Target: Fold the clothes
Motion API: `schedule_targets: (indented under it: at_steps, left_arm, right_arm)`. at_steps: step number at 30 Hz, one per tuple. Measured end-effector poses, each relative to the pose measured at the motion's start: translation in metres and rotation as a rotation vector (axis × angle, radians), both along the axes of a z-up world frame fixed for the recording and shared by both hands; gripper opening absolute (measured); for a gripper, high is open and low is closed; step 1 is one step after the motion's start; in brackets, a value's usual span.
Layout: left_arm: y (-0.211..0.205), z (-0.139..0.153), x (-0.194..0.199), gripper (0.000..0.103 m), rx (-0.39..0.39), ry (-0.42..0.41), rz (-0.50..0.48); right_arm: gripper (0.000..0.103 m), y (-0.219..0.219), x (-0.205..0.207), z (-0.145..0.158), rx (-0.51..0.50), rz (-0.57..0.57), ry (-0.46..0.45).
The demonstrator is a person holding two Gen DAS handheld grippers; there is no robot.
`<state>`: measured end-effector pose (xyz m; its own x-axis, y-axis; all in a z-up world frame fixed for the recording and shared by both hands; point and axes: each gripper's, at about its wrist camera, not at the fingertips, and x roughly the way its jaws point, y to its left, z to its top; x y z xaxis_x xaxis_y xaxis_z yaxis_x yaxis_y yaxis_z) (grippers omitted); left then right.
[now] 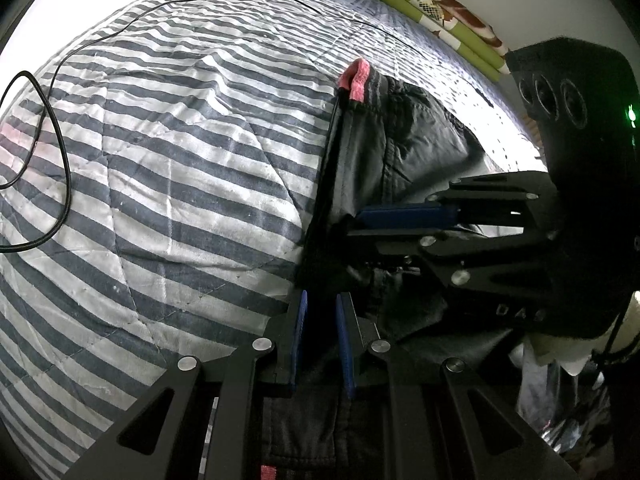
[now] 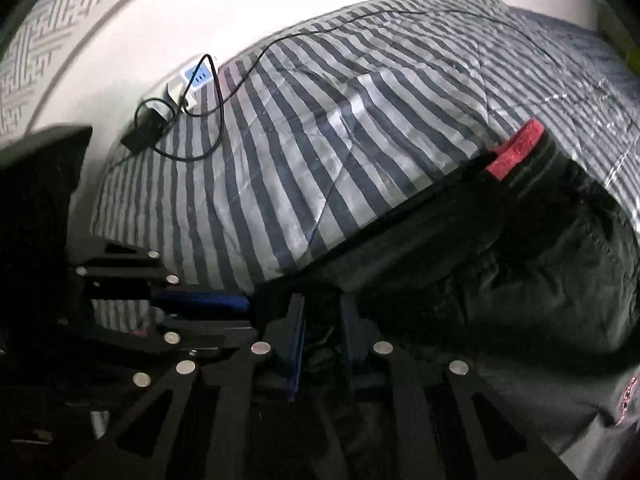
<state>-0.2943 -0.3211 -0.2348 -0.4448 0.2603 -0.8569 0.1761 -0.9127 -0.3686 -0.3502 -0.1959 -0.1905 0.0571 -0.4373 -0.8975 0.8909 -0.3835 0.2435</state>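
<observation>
1. The left gripper (image 1: 322, 340) has its blue fingers (image 1: 301, 332) drawn close, clamped on the near edge of the dark garment (image 1: 404, 152).
2. The right gripper (image 2: 322, 344) pinches the same edge just beside it, fingers (image 2: 297, 340) narrowed on dark cloth; paired grips likely keep the edge taut for a fold.
3. The garment hangs stretched from both, its far end, with a pink tab (image 1: 356, 80), resting on the striped quilt (image 1: 160, 160) of the bed.
4. A black cable (image 1: 56, 152) lies well apart from the garment.

A home bedroom: striped quilt (image 1: 160, 160) covering a bed, folded bedding (image 1: 436, 12) by the wall.
</observation>
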Motion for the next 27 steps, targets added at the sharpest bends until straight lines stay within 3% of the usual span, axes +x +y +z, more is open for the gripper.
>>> schedule_targets:
  at_steps: [3,4,9,15,20,27]
  left_arm:
    - [-0.001,0.0,0.0,0.016,-0.002,0.001,-0.001]
    - [-0.001,0.0,0.0,0.016,-0.001,0.001,-0.001]
    - [-0.002,-0.001,-0.002,0.016,-0.002,0.002,0.0]
    - [0.0,-0.002,-0.002,0.016,-0.003,0.003,-0.002]
    - [0.0,-0.002,-0.002,0.016,-0.002,0.004,-0.002]
    - [0.0,-0.002,-0.003,0.016,-0.004,0.001,0.001]
  right_arm:
    - [0.015,-0.001,0.004,0.0,0.0,0.006,0.027]
    - [0.015,-0.003,0.01,-0.001,0.009,0.036,0.089]
    - [0.015,-0.012,0.012,-0.003,-0.001,0.012,0.206]
    - [0.015,-0.009,-0.005,-0.003,-0.033,-0.043,0.114]
    - [0.015,0.003,-0.027,0.002,-0.108,-0.102,-0.099]
    - [0.015,-0.004,-0.008,0.002,-0.064,-0.034,-0.078]
